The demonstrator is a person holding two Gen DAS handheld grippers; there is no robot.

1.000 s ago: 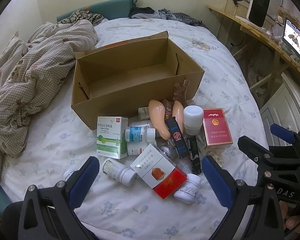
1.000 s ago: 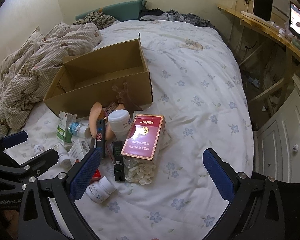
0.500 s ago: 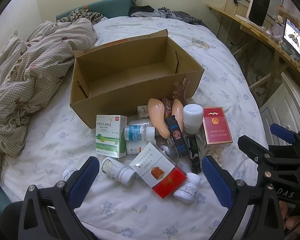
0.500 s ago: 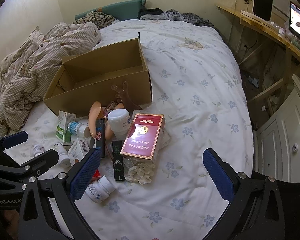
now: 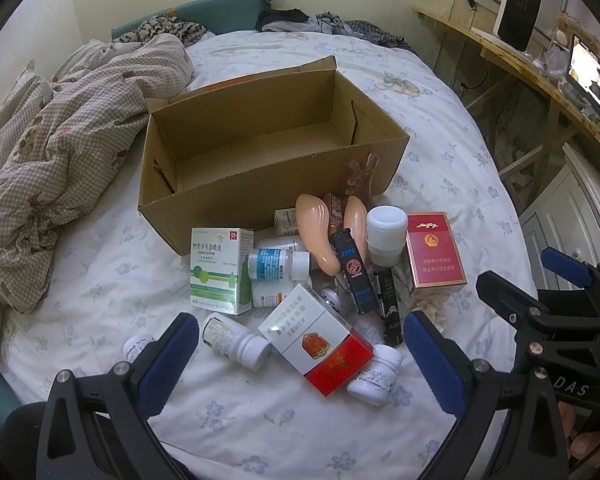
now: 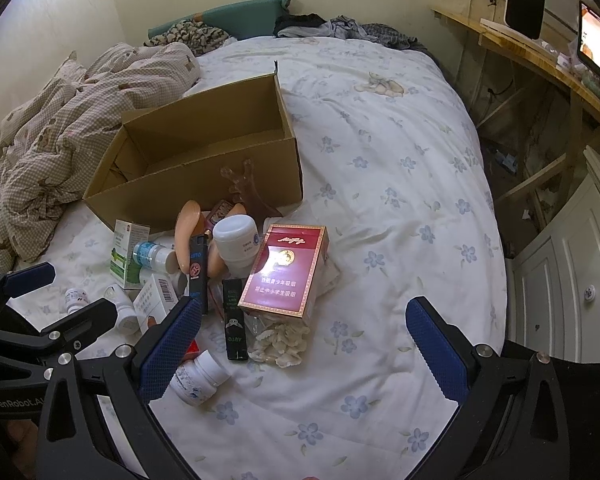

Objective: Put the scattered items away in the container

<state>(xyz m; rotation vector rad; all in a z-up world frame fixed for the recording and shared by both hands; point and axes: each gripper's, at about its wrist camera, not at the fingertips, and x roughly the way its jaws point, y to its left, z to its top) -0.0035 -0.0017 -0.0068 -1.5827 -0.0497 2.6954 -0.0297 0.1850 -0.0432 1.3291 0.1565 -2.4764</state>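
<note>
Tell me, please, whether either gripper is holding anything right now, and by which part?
Nothing is held. The left gripper and right gripper are both open above the bed.

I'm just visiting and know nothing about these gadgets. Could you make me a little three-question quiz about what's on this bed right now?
1. True or false: the cardboard box already has bottles inside.
2. Which lies nearest the left gripper?
A. the red-and-white carton
B. the jar
C. the green-and-white box
3. Fill in: the jaws of the right gripper are ____ and hold nothing.

Key
1. False: what shows of its inside is bare cardboard, and the items lie on the sheet in front of it.
2. A
3. open
</note>
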